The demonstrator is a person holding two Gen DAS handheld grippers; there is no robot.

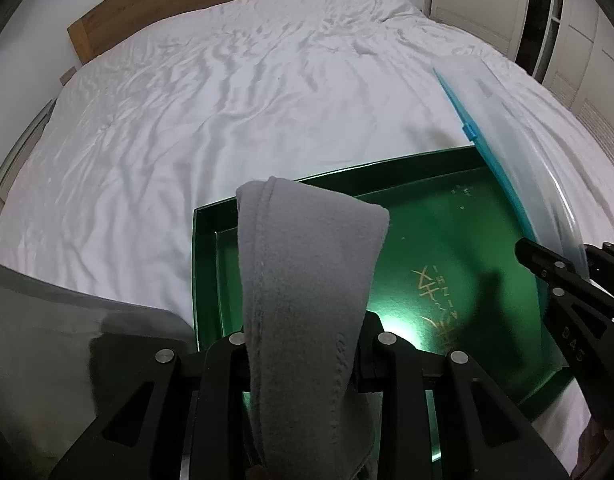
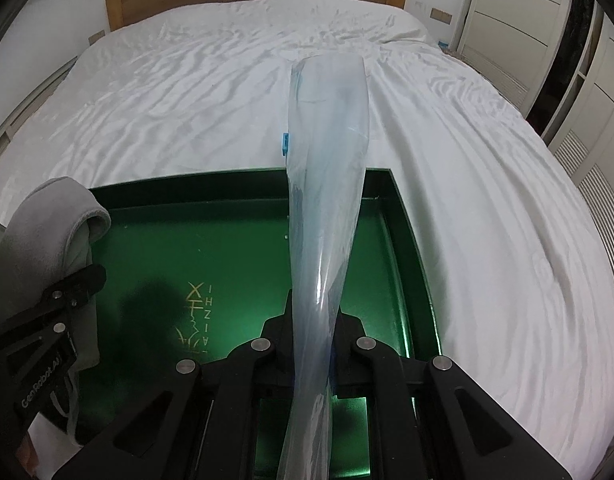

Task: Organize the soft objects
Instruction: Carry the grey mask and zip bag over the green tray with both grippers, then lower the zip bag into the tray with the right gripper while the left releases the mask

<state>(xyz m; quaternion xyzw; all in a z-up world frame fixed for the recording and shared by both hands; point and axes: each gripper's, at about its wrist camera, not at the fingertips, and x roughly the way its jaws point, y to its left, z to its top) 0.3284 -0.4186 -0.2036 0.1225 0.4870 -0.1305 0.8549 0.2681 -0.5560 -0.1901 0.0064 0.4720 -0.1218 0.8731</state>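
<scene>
My left gripper [image 1: 303, 340] is shut on a grey fleece cloth [image 1: 307, 272] that stands up between its fingers, held over the left part of a green box [image 1: 459, 264]. The cloth also shows at the left of the right wrist view [image 2: 55, 232]. My right gripper [image 2: 313, 336] is shut on a clear plastic zip bag [image 2: 331, 184] with a blue slider [image 2: 284, 142], held above the green box [image 2: 211, 248]. The bag shows in the left wrist view [image 1: 519, 168] with its blue zip strip [image 1: 483, 152].
The green box lies on a wide bed with a wrinkled white sheet [image 1: 227, 100] and a wooden headboard [image 1: 187, 4]. White wardrobe doors [image 2: 519, 24] stand to the right. A grey fabric piece [image 1: 67, 328] lies at the lower left.
</scene>
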